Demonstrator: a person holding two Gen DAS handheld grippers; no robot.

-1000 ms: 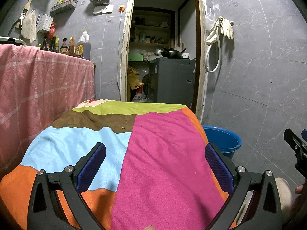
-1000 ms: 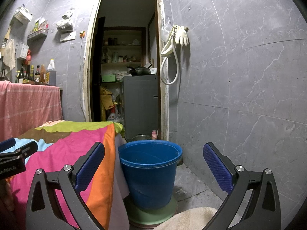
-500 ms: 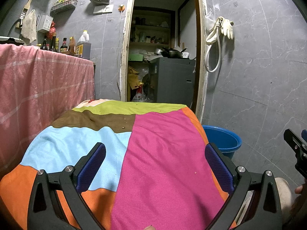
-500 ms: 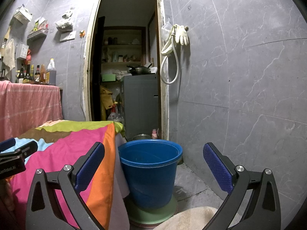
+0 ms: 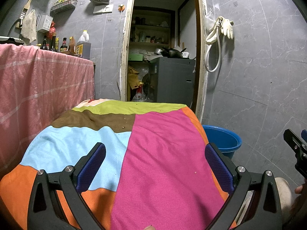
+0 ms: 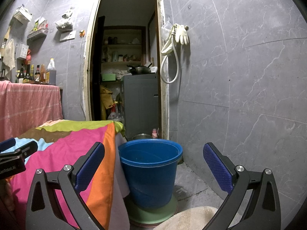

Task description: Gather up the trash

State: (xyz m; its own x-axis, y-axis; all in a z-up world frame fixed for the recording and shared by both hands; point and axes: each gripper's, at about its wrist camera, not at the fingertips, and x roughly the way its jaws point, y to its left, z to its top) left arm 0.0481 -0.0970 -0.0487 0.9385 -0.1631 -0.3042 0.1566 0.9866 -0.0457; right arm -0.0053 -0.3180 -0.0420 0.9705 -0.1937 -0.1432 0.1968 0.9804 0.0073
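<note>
Crumbs (image 5: 123,127) are lying on the patchwork cloth (image 5: 165,153) while I'm holding my left gripper (image 5: 155,164) spread empty above it and my right gripper (image 6: 153,164), also spread empty, facing the blue bucket (image 6: 151,174).

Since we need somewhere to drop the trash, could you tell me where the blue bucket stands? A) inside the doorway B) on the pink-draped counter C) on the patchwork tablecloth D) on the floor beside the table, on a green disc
D: the blue bucket rests on a green disc on the floor, next to the hanging edge of the patchwork tablecloth.
</note>
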